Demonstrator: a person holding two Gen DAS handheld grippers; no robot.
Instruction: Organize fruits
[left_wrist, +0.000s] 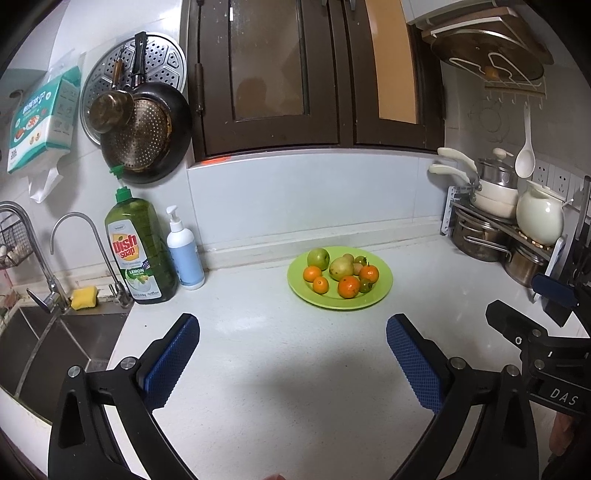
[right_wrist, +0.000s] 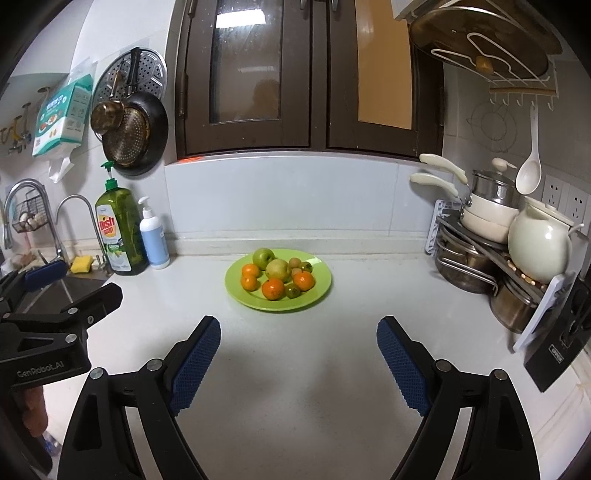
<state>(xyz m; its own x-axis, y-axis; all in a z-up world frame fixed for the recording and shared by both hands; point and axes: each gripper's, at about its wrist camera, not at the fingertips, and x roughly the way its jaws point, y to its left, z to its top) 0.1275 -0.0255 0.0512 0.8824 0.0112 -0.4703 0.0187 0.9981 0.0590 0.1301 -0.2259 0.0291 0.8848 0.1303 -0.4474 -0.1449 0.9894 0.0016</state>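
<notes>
A green plate (left_wrist: 382, 284) (right_wrist: 321, 291) sits on the white counter near the back wall. It holds a green apple (left_wrist: 318, 258) (right_wrist: 263, 257), a yellow-green pear (left_wrist: 341, 268) (right_wrist: 278, 269), several oranges (left_wrist: 348, 286) (right_wrist: 273, 288) and small green and brown fruits. My left gripper (left_wrist: 293, 328) is open and empty, above the counter short of the plate. My right gripper (right_wrist: 298, 328) is open and empty, also short of the plate. Each gripper shows at the edge of the other's view.
A dish soap bottle (left_wrist: 138, 247) and a white pump bottle (left_wrist: 184, 254) stand left of the plate. The sink (left_wrist: 44, 343) with faucets lies at far left. A rack of pots (right_wrist: 480, 258) and a white jug (right_wrist: 537, 247) stand at the right. Pans hang on the wall.
</notes>
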